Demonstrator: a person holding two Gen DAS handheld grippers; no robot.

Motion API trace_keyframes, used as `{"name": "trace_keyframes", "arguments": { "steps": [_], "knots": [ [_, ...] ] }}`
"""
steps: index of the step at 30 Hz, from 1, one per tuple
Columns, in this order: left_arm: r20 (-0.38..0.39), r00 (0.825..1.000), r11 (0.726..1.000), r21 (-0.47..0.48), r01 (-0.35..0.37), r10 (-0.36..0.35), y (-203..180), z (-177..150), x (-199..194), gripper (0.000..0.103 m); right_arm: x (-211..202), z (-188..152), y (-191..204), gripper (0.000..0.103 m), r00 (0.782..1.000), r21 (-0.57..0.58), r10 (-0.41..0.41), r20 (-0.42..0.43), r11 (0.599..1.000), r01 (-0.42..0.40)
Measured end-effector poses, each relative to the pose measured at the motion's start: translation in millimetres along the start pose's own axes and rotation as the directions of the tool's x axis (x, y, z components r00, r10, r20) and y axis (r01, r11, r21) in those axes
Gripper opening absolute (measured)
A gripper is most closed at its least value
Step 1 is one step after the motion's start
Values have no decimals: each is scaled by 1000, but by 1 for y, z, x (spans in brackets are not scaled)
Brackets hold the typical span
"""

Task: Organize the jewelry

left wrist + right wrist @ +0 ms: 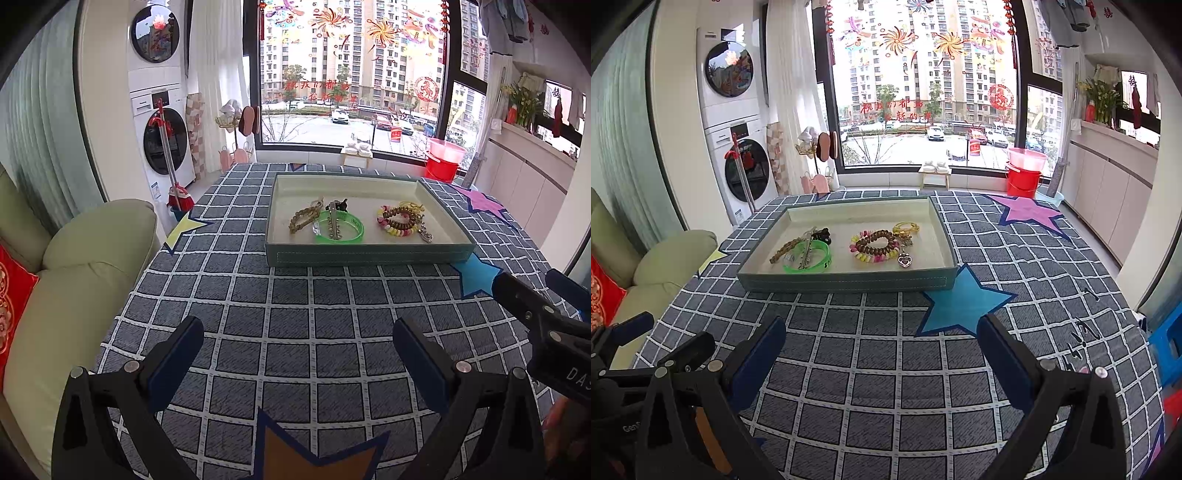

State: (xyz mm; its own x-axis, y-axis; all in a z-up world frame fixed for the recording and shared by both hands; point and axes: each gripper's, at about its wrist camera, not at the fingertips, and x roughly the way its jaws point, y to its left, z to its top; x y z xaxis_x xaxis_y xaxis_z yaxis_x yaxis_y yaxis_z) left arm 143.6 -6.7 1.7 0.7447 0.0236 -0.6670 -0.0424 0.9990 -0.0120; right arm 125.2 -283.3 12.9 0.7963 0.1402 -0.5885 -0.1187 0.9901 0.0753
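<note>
Both grippers, left [297,350] and right [881,349], gape wide, empty, hovering over checked tablecloth [886,369]. Jewelry sits grouped in shallow grey-green tray [849,282]: green bangle [807,262] pile left, coiled beaded bracelets [875,245] right; reads as sorted.

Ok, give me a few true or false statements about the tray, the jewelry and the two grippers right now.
1. The tray holds all the jewelry. True.
2. The green bangle lies on the blue star. False: it lies in the tray.
3. The left gripper is open and holds nothing. True.
4. The right gripper is shut on the heart pendant. False: it is open; the pendant lies in the tray.
5. The tray has a lid on. False: it stands open.
</note>
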Motion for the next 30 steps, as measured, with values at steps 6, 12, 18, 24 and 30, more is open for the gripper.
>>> {"name": "trace_keyframes", "arguments": {
  "steps": [6,12,18,24,30],
  "knots": [
    [-2,1000,1000,1,0,0,-1,-1,1,103,1,-1,0,103,1000,2,0,-2,1000,0],
    [-5,1000,1000,1,0,0,-2,-3,2,103,1,-1,0,103,1000,2,1,-4,1000,-1],
    [-11,1000,1000,-4,-3,3,0,-3,3,103,1,-1,0,103,1000,3,2,-2,1000,-2],
    [-11,1000,1000,-3,-3,3,0,-2,3,103,1,0,-1,103,1000,3,2,-3,1000,-2],
    [-12,1000,1000,-4,-1,1,0,-2,3,103,1,0,-1,103,1000,4,2,-4,1000,-2]
  ]
}}
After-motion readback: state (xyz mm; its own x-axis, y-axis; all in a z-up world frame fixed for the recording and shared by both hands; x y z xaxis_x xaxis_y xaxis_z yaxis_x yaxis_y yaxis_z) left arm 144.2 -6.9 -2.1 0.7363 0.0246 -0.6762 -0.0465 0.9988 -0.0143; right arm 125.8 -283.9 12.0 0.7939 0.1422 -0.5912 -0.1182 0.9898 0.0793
